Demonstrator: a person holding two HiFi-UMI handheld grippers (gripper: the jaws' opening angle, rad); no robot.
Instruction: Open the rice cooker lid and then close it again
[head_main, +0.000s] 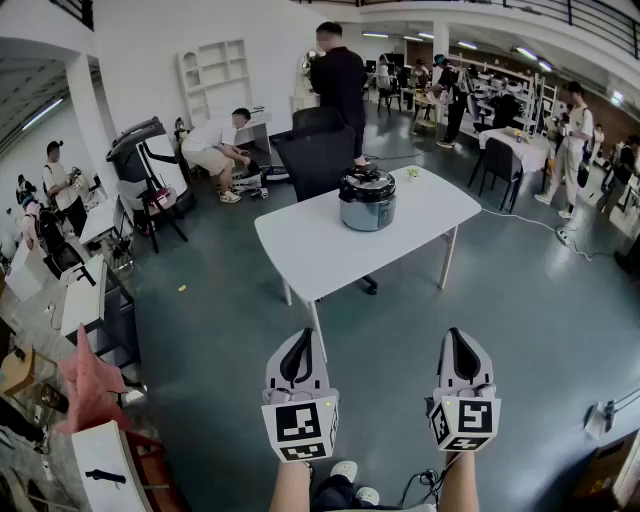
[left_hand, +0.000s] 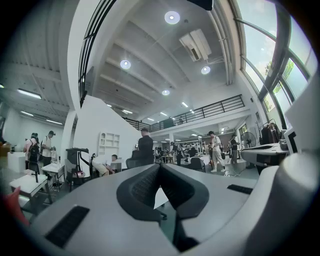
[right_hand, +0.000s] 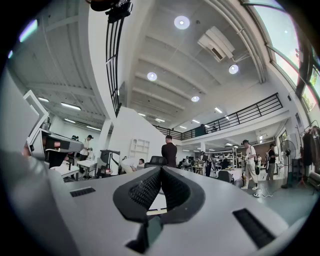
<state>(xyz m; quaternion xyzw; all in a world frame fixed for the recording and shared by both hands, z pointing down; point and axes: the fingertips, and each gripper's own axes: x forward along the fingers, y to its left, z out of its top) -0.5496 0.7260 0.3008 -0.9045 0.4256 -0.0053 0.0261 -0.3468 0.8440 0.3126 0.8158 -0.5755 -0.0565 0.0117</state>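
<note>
Grey floor (head_main: 200, 330) runs from the person's feet out to the work. Close in, the left gripper (head_main: 304, 334) and right gripper (head_main: 455, 332) are held level, each with jaws pressed together on nothing. Well beyond them is a white table (head_main: 310, 250), with the cooker (head_main: 367, 198) on its far half, lid down. I'd walk right up first, spread one gripper's jaws before reaching the lid, and steady the pot with the other.

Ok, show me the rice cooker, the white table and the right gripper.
rice cooker (head_main: 367, 212), head view, side of its body
white table (head_main: 320, 250), head view, bare tabletop
right gripper (head_main: 461, 338), head view, tips of its shut fingers
</note>
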